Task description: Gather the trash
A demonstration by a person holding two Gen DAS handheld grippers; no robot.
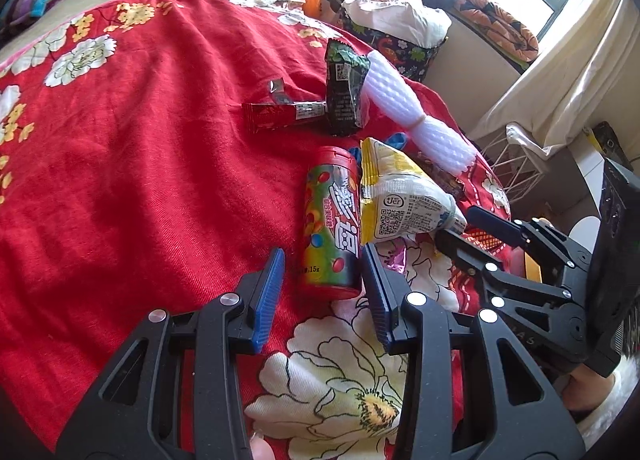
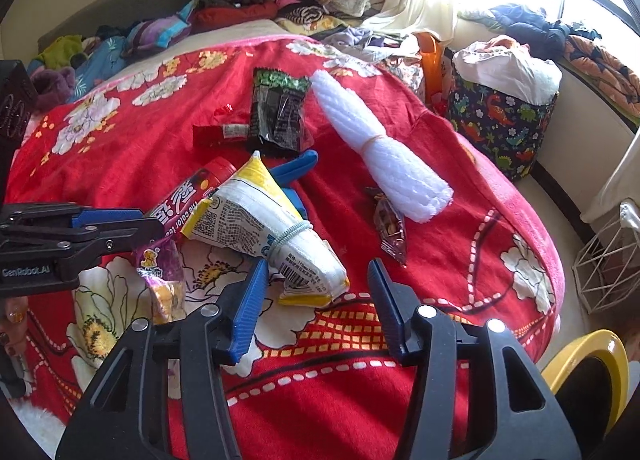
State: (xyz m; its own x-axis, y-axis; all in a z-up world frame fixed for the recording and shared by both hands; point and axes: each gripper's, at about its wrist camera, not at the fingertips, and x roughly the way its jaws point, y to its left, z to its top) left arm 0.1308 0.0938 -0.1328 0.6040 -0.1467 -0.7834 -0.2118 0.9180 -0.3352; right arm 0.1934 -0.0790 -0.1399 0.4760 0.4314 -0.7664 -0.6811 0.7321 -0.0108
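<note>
Bed under a red flowered blanket (image 1: 140,164), strewn with snack litter. Left gripper (image 1: 322,272) angled down, blue jaws partly open and straddling the base of a red cylindrical plastic candy tube (image 1: 330,220) with a colourful printed label; right-hand pad touching or nearly touching the tube wall, left-hand pad clearly standing off, so no firm grip yet. Right gripper (image 2: 316,292) likewise partly open, holding nothing, jaws either side of the barcoded end of a white-and-yellow crinkly snack bag (image 2: 260,220) bound with a pale elastic band; pads not pressing it. Beyond both jaws, farther up the bed: a black-and-green foil wrapper (image 1: 344,96), a slim red sachet (image 1: 276,114) and a white foam-net sleeve (image 1: 404,108). Judged handling: tube light, rigid, smooth and prone to rolling, best pinched across its middle; bag soft, nearly weightless, slippery film, best taken at the banded neck where the layers bunch.
</note>
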